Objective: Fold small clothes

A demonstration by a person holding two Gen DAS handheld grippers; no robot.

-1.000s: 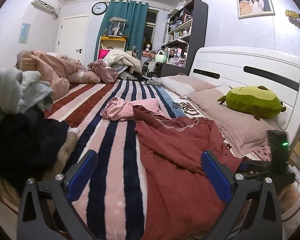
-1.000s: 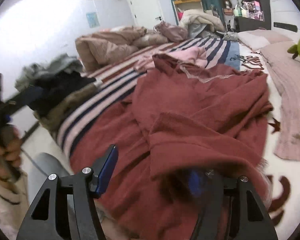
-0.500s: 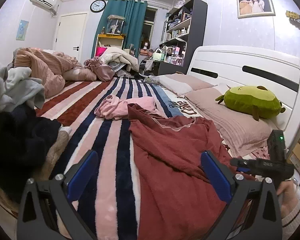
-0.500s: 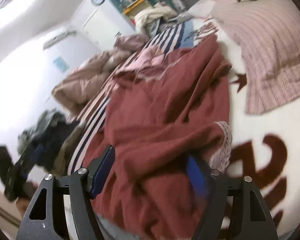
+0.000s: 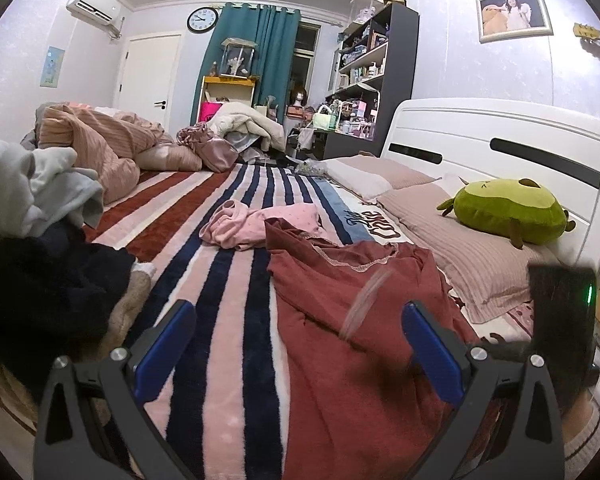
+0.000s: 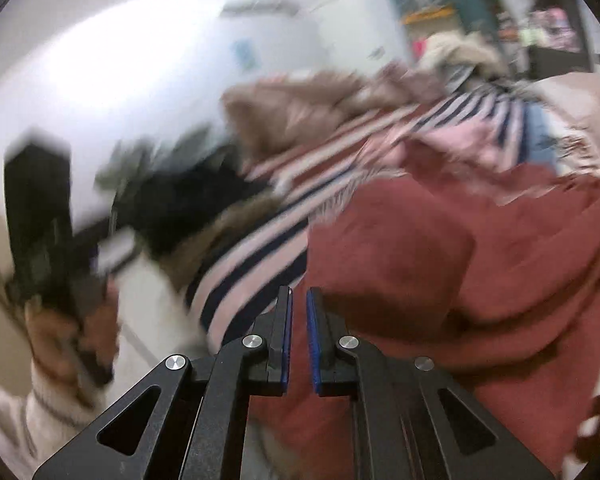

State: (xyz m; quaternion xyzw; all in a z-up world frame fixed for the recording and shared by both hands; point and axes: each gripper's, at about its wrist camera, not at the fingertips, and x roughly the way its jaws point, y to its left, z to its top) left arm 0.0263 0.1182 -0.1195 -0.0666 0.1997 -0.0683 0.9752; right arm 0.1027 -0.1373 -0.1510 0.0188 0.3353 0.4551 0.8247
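left view: left gripper (image 5: 298, 350) spread wide over red garment (image 5: 356, 320), pink garment (image 5: 260, 224) sharp
right view: blurred; right gripper (image 6: 299, 300) just pressed together, nothing pinched

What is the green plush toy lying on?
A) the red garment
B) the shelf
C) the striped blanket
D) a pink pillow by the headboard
D. In the left wrist view the green plush toy lies on a pink pillow right next to the white headboard, away from the red garment and the striped blanket.
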